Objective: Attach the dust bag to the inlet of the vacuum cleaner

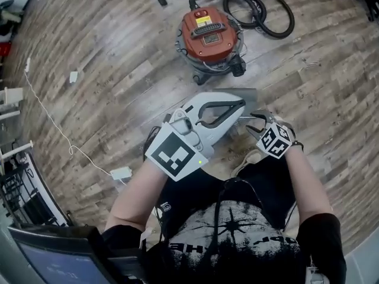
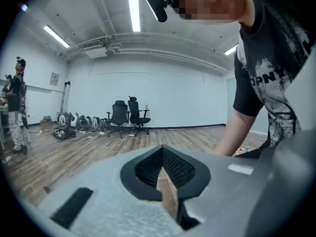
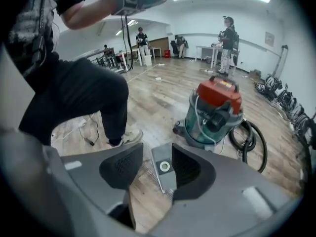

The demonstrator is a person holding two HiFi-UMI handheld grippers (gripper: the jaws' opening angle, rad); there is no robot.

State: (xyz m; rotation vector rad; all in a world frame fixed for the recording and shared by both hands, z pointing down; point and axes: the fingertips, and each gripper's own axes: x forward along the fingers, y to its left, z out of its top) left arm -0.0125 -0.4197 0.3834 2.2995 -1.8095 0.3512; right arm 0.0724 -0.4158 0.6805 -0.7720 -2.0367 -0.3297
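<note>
One red-lidded vacuum cleaner [image 1: 207,37] with one black hose [image 1: 266,13] is being flanked by one white cable [image 1: 70,148] on the wooden floor [image 1: 118,70]. One flat grey dust bag [image 3: 165,179], white-ringed, is lying before it, overhung by the left hand-held gripper [image 2: 162,154], jaws together, and the right hand-held gripper [image 3: 157,152], jaws wide, empty.

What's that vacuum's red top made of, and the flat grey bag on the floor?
Red top: looks like moulded plastic, smooth with a slight sheen. Grey bag: probably paper or fleece, matt and flat; its white ring may be plastic.
</note>
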